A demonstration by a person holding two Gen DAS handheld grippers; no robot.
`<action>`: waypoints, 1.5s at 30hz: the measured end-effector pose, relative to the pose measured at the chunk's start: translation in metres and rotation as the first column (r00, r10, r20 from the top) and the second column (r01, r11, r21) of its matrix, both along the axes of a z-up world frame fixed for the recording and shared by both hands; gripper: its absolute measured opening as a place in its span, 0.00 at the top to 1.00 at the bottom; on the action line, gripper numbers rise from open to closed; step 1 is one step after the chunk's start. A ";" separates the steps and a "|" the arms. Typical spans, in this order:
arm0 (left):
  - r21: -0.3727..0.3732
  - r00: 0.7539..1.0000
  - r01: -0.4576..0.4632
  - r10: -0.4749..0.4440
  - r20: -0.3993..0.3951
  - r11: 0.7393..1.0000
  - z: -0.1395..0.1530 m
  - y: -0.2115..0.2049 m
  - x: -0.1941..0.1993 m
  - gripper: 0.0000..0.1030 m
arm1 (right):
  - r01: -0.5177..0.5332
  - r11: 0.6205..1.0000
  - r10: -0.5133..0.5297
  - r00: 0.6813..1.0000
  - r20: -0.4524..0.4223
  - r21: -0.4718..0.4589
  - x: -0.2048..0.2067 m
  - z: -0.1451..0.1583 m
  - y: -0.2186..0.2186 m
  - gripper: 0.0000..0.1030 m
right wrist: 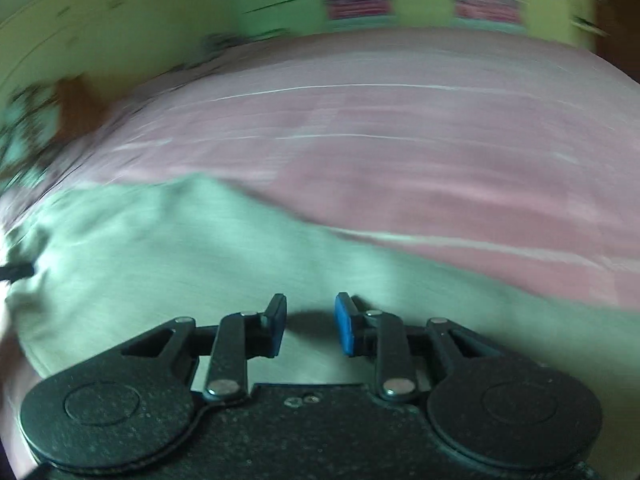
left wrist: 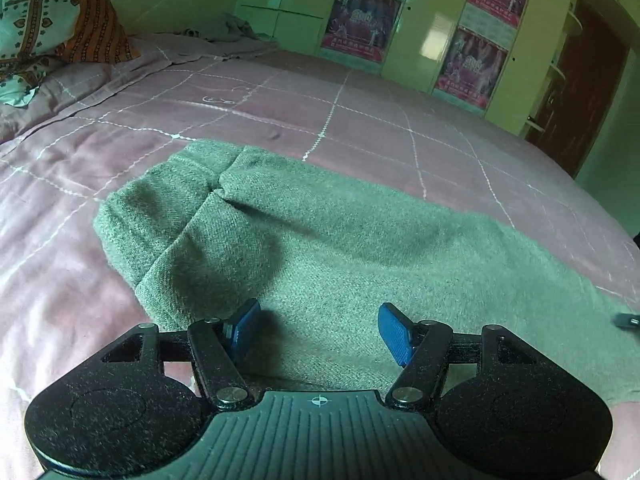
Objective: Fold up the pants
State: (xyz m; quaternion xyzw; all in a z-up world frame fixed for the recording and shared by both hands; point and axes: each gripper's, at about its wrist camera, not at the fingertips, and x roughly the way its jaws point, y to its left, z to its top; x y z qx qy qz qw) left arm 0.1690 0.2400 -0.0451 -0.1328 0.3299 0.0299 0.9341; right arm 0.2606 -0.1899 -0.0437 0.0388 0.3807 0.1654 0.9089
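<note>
Grey-green woven pants (left wrist: 320, 240) lie flat on a pink quilted bed (left wrist: 360, 120), leg ends bunched at the left. My left gripper (left wrist: 318, 330) is open and empty, its blue pads hovering just above the cloth. In the right wrist view, which is motion-blurred, the pants (right wrist: 160, 260) fill the lower left. My right gripper (right wrist: 310, 324) is open with a narrower gap, empty, just over the cloth. A tip of the right gripper (left wrist: 628, 320) shows at the left view's right edge.
A patterned pillow (left wrist: 52, 28) sits at the bed's far left. A crumpled cloth (left wrist: 236, 30) lies at the far side. Green wardrobes with posters (left wrist: 360, 20) and a brown door (left wrist: 576, 92) stand behind the bed.
</note>
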 end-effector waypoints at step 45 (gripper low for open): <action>0.103 0.985 0.170 -0.168 -0.026 0.980 0.013 -0.090 0.082 0.24 | -0.011 0.999 0.012 1.000 -0.025 0.052 0.033 -0.010 0.100 0.63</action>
